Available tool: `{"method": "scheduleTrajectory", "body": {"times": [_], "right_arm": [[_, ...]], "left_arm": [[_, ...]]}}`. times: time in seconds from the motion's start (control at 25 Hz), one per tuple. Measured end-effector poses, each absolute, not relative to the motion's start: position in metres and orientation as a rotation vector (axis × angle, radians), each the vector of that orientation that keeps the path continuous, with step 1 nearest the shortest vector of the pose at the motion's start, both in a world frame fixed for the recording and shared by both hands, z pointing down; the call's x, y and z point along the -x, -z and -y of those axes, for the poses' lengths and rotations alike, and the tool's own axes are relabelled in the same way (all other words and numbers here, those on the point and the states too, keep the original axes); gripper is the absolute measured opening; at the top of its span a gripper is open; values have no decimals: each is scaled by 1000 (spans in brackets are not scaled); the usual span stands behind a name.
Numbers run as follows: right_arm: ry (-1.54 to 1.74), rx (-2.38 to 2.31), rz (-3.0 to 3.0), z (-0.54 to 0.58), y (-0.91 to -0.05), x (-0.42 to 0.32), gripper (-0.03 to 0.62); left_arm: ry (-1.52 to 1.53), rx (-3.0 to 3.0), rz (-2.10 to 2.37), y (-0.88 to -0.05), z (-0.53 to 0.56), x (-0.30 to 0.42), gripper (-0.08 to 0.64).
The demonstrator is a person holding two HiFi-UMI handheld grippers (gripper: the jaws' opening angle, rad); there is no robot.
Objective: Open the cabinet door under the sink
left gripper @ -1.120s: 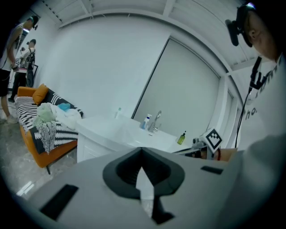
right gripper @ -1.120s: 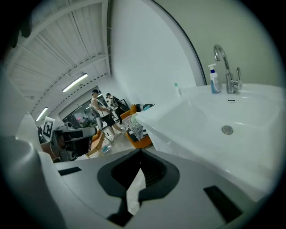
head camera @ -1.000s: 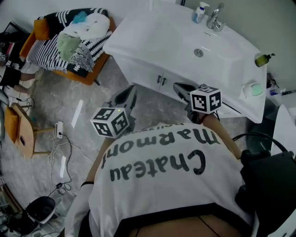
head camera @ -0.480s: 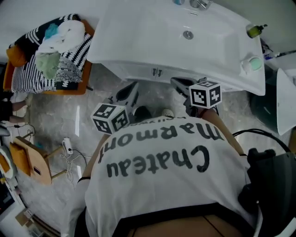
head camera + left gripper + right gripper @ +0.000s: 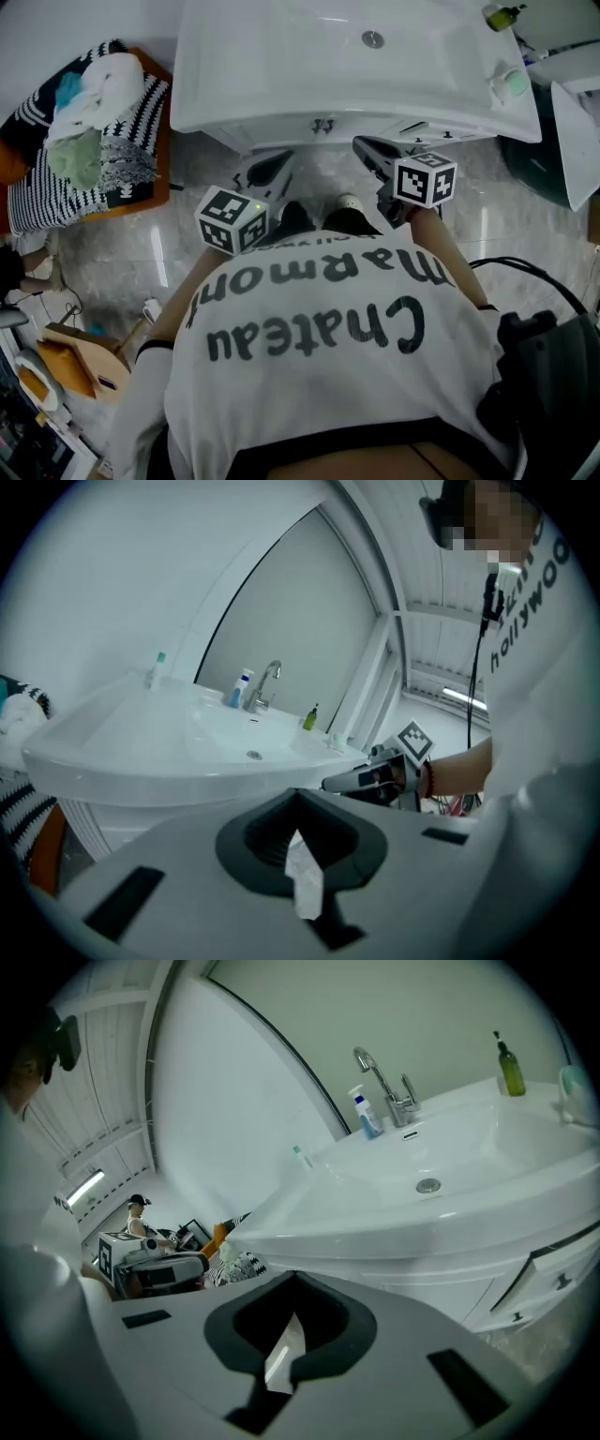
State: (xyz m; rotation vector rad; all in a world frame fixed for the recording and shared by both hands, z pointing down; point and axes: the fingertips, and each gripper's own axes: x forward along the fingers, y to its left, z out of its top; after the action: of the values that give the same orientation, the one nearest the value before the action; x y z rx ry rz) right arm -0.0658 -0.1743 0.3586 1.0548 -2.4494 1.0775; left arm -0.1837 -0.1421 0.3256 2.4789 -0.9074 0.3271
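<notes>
The white sink (image 5: 281, 66) stands at the top of the head view, with the white cabinet (image 5: 281, 131) below it. Its two doors are closed, and a pair of small handles (image 5: 322, 124) meets at the middle. My left gripper (image 5: 277, 167) is shut and empty, just below and left of the handles. The right gripper (image 5: 367, 148), also shut and empty, hovers just right of them, close to the sink's rim. In the right gripper view the cabinet front (image 5: 548, 1283) shows at the lower right under the basin (image 5: 441, 1194). The left gripper view shows the basin (image 5: 187, 742) and the right gripper (image 5: 361, 780).
An orange seat with a striped blanket and towels (image 5: 84, 141) stands left of the sink. A wooden chair (image 5: 80, 361) and cables lie on the marble floor at the lower left. A green bottle (image 5: 503, 16) and a faucet (image 5: 384, 1082) are on the sink. A dark bin (image 5: 534, 141) stands at the right.
Both grippers have sunk and come nearer to the cabinet front under the sink. The head view has swung so that the sink now sits square at the top.
</notes>
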Motion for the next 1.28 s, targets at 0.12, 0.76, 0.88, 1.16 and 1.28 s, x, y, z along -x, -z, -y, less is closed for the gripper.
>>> {"method": "scheduleTrajectory", "body": {"times": [0.12, 0.76, 0.88, 1.16, 1.28], "right_arm": [[-1080, -1090, 2430, 178, -377, 66, 5], [-1172, -937, 2371, 206, -511, 64, 135], [-1073, -928, 2370, 215, -546, 68, 139], [-989, -961, 2390, 243, -594, 67, 132], [-995, -958, 2408, 247, -602, 67, 130]], "left_arm": [[-436, -2512, 903, -354, 149, 181, -2], [-592, -2361, 797, -502, 192, 137, 247], [-605, -2360, 829, -535, 207, 136, 168], [-661, -2380, 841, -595, 230, 123, 161], [-658, -2390, 815, -605, 237, 112, 161]]}}
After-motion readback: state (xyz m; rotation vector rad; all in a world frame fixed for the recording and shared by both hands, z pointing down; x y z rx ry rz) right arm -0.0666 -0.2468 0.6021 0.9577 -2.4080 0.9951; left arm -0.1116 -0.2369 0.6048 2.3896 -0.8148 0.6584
